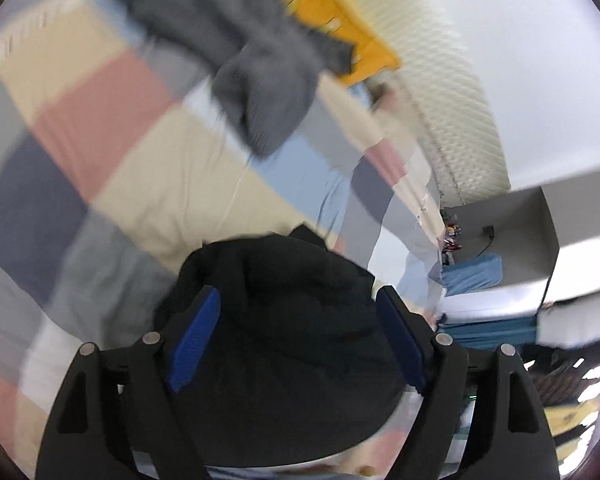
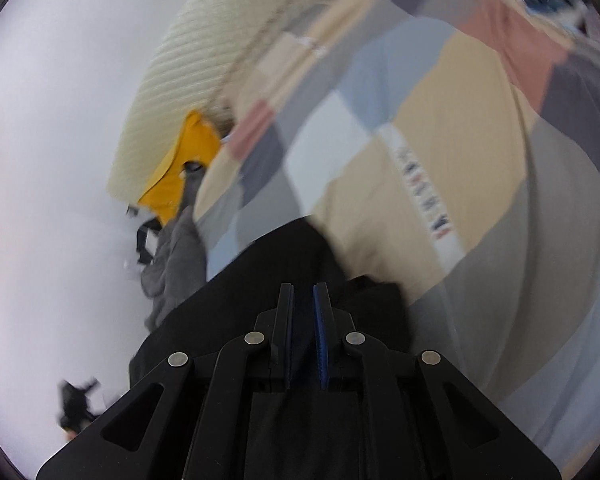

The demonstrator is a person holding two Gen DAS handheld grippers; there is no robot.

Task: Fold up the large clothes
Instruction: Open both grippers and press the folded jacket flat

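Presently, a black garment [image 1: 284, 344] is being seen bunched on a bed covered by a patchwork quilt [image 1: 148, 168] of cream, pink, pale blue, grey and navy blocks. In the left wrist view, the left gripper [image 1: 300, 344] is being held with its jaws spread wide; the black cloth is lying between the blue pads [image 1: 194, 344], but the pads are not being pressed onto it, so nothing is being gripped there. In the right wrist view, the right gripper [image 2: 303, 322] is being kept almost fully closed, with only a narrow slit between its fingers, just over the black garment [image 2: 260, 280]; whether a fold of cloth is being pinched cannot be told. Farther up the quilt, a grey knitted garment [image 1: 244, 56] is being shown crumpled beside a yellow garment [image 1: 332, 12], both lying near a cream ribbed headboard [image 1: 452, 92] against a white wall [image 1: 520, 40]. Both views are being blurred by motion.
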